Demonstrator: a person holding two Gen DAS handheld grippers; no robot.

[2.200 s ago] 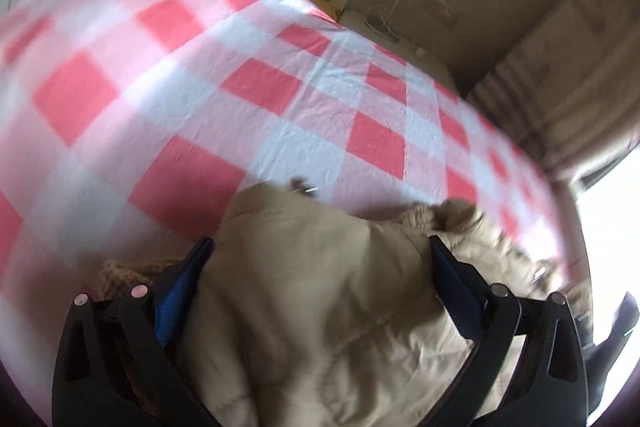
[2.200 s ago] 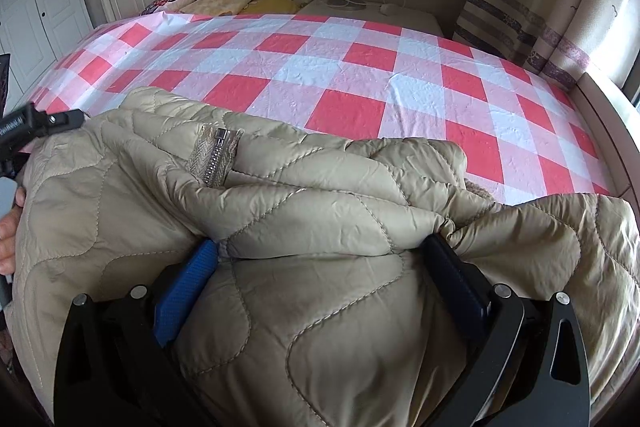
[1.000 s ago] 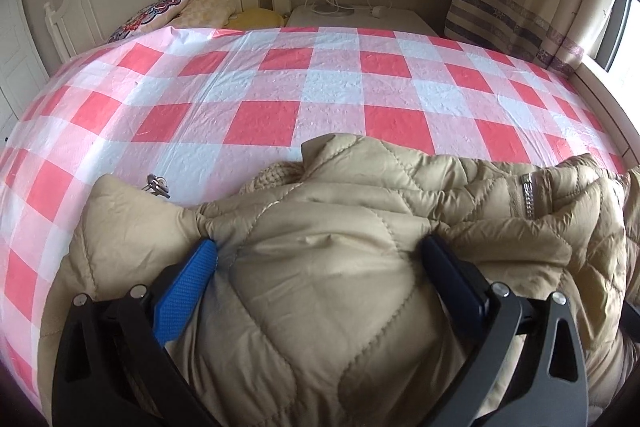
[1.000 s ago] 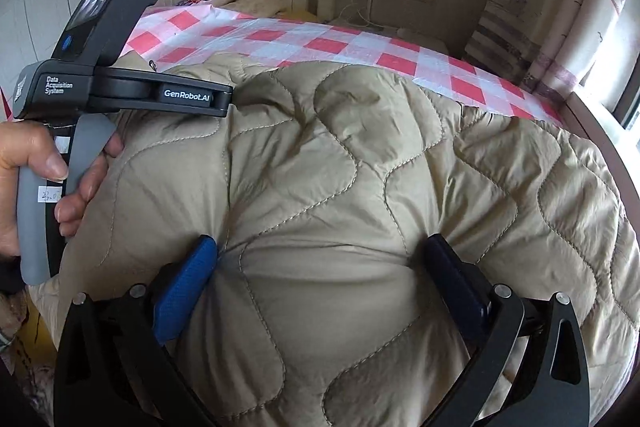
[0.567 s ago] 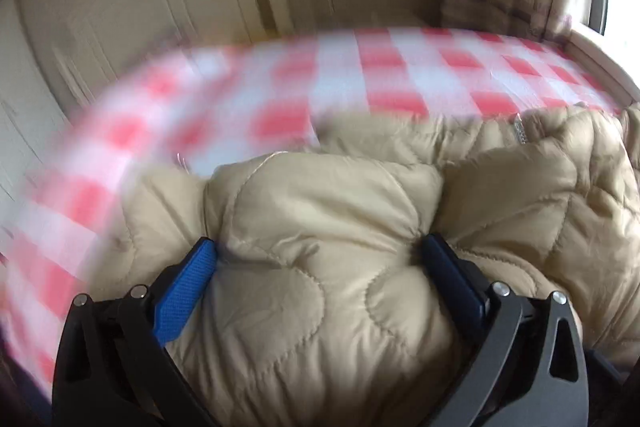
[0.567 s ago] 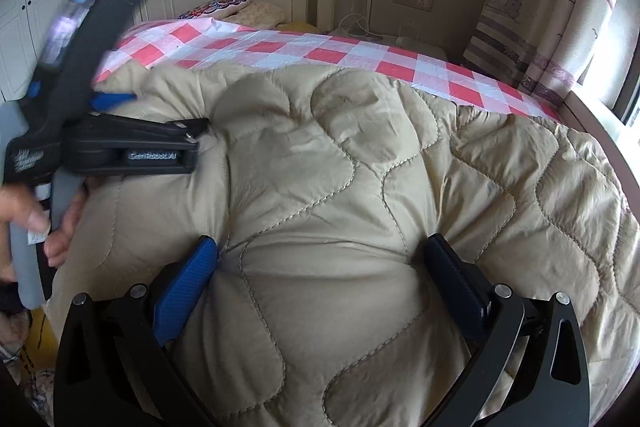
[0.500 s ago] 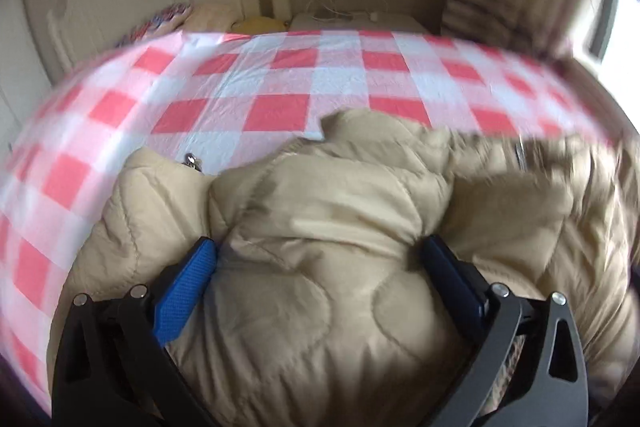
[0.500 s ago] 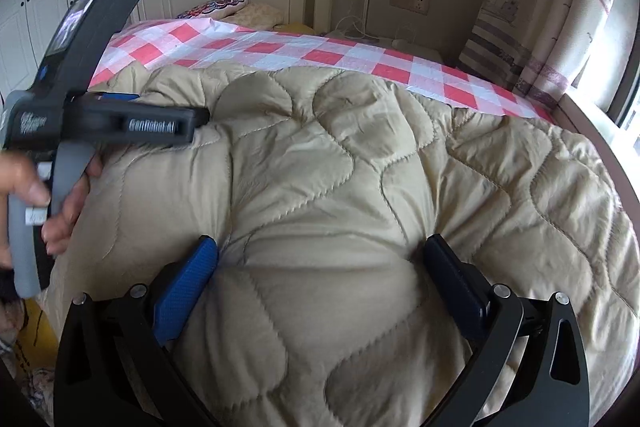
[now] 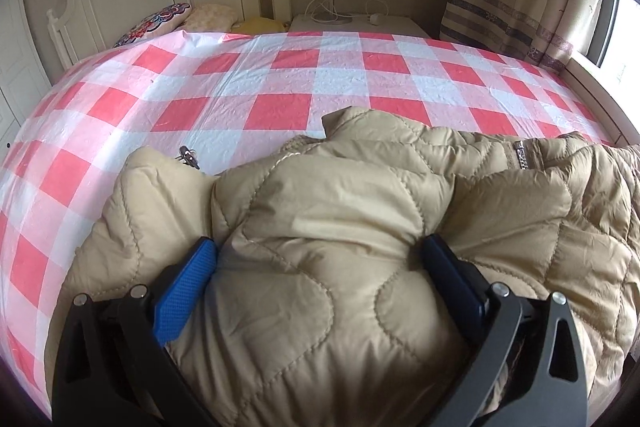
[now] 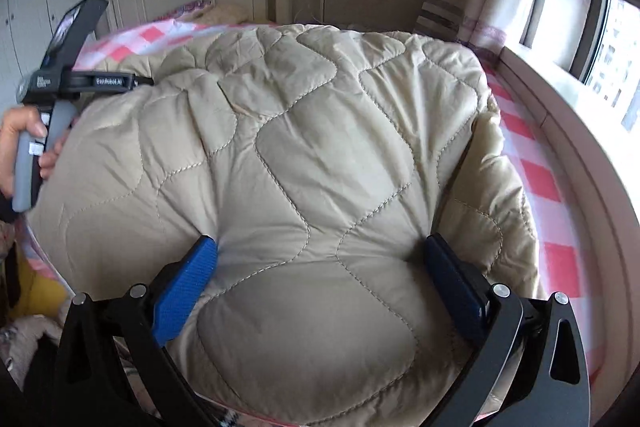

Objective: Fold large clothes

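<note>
Gripping thick folds of the quilted beige coat point(image 9: 340, 211) at the bed's point(image 9: 240, 87) near edge, both the left gripper point(image 9: 320, 263) and right gripper point(image 10: 320, 259) had jaws clenched on padding. Slippery, bulky fabric could likely slide free, spoiling the fold.

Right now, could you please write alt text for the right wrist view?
The right gripper has its fingers around a fold of a beige quilted padded jacket raised above a red-and-white checked bed sheet. At left, the left gripper also holds it.
</note>
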